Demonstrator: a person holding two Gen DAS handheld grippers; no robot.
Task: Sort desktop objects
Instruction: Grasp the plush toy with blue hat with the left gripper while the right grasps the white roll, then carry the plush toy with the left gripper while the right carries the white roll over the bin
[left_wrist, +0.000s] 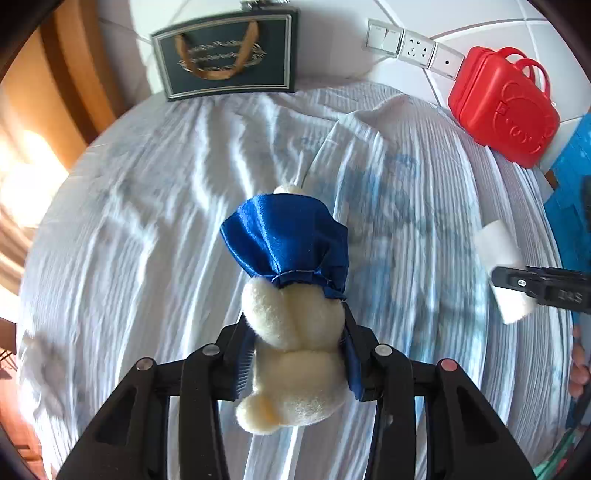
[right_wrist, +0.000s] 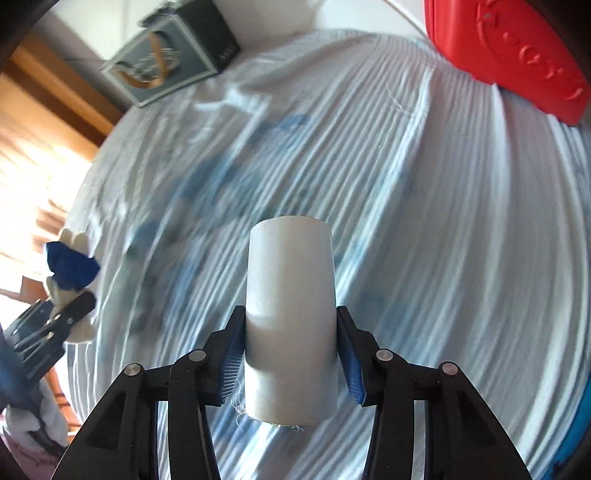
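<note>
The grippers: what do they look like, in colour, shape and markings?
Both the left gripper and the right gripper are black plastic, with angular linkage arms joined by round silver pins. Their fingers carry blue ribbed pads. Seen from the left wrist, the right gripper bears pale lettering, too blurred to read.

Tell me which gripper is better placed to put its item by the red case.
Right, probably. The right gripper, shut on the white cylinder, has the red case close ahead on its right. The left gripper, holding the plush bear, sees it farther off.
</note>
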